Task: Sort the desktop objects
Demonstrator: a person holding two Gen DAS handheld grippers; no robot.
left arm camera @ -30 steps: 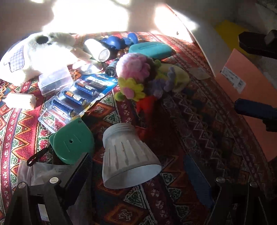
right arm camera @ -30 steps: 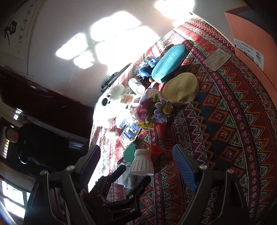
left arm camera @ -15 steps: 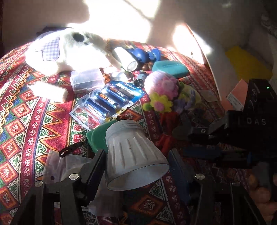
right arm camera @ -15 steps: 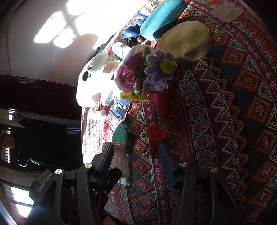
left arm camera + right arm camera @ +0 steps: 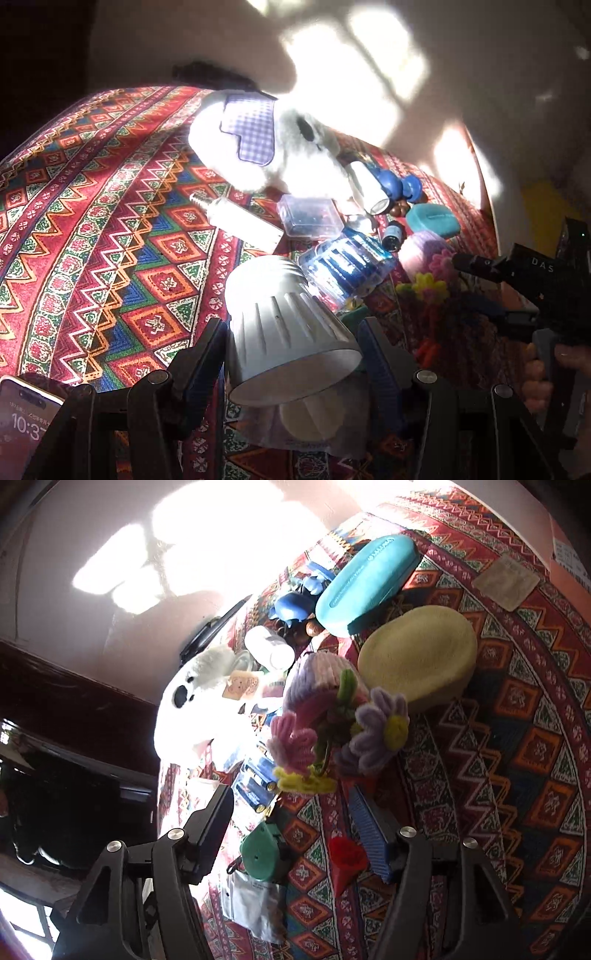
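On the left edge of the left wrist view a phone (image 5: 26,417) showed its lock screen. The patterned tablecloth (image 5: 110,221) filled the middle. The left gripper (image 5: 291,354) had its jaws closed onto the white ribbed bulb housing (image 5: 284,325), one blue pad pressed to each side, the housing raised over a clear plastic bag (image 5: 306,424). Beyond lay a white tube lamp (image 5: 243,221), a plush toy (image 5: 266,151), a clear box (image 5: 308,219) and a battery pack (image 5: 343,266). At far right a hand (image 5: 543,373) gripped the other tool.

In the right wrist view the right gripper (image 5: 295,830) stood wide open and empty above a green tape measure (image 5: 260,853) and red cone (image 5: 345,860), just below the pipe-cleaner flowers (image 5: 332,723). A teal case (image 5: 369,583) and yellow sponge (image 5: 417,653) lay further right.
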